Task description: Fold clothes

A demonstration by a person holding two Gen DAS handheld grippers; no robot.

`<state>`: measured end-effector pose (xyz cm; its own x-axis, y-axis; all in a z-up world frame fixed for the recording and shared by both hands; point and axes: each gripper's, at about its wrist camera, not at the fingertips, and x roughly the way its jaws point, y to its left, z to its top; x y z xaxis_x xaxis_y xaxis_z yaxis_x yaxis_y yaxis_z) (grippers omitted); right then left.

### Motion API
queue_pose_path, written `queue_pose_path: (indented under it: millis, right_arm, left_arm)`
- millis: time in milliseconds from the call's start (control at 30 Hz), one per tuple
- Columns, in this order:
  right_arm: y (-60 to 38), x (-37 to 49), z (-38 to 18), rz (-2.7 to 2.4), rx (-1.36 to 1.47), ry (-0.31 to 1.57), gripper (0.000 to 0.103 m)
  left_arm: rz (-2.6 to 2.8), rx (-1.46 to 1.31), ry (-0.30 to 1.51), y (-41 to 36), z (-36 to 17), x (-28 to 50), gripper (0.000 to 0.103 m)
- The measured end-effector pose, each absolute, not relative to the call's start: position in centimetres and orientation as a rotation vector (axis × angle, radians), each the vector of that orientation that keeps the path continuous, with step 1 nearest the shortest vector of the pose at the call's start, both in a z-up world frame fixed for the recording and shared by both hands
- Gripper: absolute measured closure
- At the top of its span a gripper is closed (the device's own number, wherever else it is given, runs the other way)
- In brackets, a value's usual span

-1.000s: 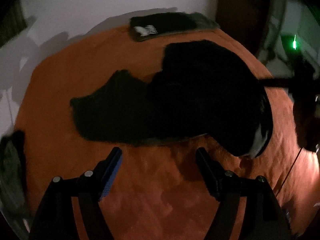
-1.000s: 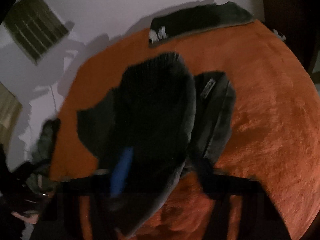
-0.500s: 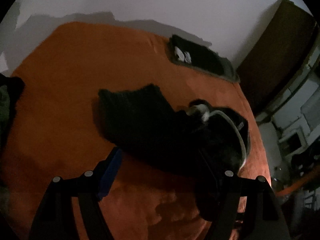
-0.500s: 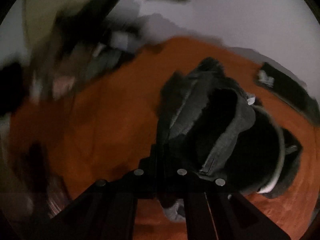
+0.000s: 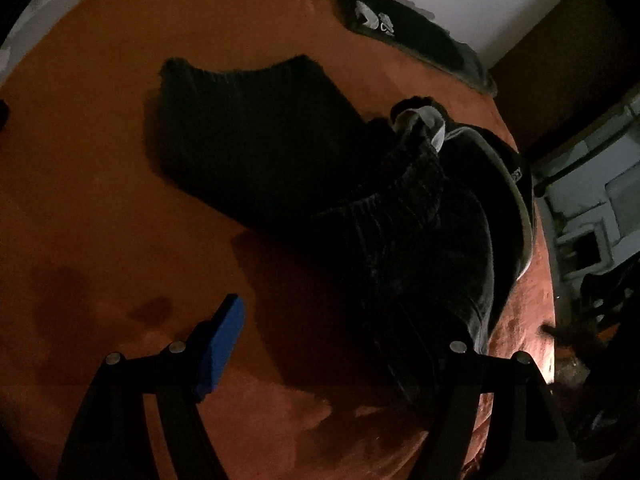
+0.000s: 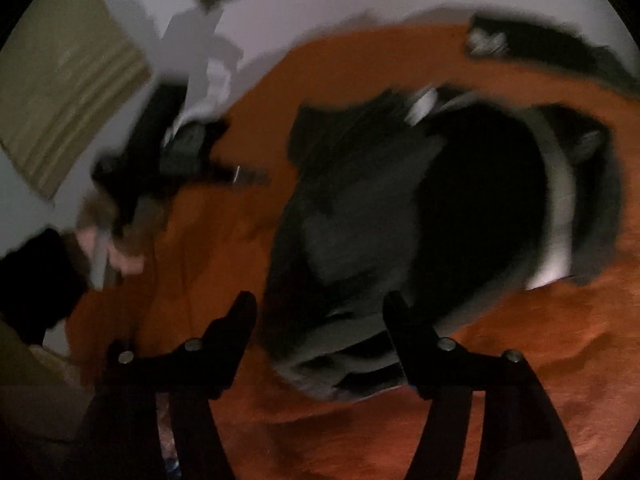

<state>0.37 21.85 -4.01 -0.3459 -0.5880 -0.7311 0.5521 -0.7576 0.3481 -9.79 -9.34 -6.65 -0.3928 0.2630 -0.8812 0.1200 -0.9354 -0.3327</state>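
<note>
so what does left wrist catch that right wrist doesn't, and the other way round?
Left wrist only: the left gripper, open, with a blue pad, and pale furniture past the bed's edge.
Right wrist only: the right gripper, jaws just opened, apart; a blurred hand; a slatted panel on the wall.
Both: the dark garment on the orange blanket, and a folded dark item at the far edge.

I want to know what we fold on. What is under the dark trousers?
The dark trousers lie on an orange blanket, which shows all around them. What the blanket covers cannot be seen, and the trousers' folded-over part hides the layer beneath it.
</note>
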Motion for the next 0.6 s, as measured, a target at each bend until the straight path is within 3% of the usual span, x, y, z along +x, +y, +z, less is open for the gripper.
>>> queue_pose_path:
  millis: [67,200,300,333,367,467,567,600]
  right_arm:
    - [24.6,-0.6,-3.5,-2.247,1.15,-0.04,0.025]
    - [30.1,-6.0,-4.4,-2.418,1.249,-0.073,0.025]
    - [33.7,-10.4,-5.4,-2.464,1.319,-0.221,0.025]
    - [34.8,-11.8,-5.7,-2.465,1.335,-0.294,0.025]
    - [35.5,-13.1,-6.0,-2.461,1.348,-0.372,0.025]
    - [36.4,-16.9,-7.4,-2.419,1.397,-0.554,0.025]
    - [35.8,-20.2,-8.3,-2.4,1.452,-0.563,0.039]
    - [35.6,-20.8,-8.4,-2.408,1.464,-0.542,0.049]
  left_arm:
    - [2.496,-1.689,-0.522,-9.0,-7.2,-10.1,0.026]
    - [2.468,-1.713,-0.565,-8.4,-8.5,-11.0,0.026]
    - [2.493,-1.663,-0.623,-7.5,-9.2,-11.8,0.028]
    - [2.501,-1.639,-0.631,-7.0,-9.2,-11.9,0.045]
    - [2.518,-1.628,-0.625,-6.5,-9.2,-12.0,0.054]
    - [2.629,-1.671,-0.517,-4.8,-9.0,-12.3,0.061]
    - [2.675,-1.659,-0.472,-4.1,-8.2,-12.2,0.072]
    - [2.678,-1.653,-0.488,-4.3,-8.0,-12.1,0.075]
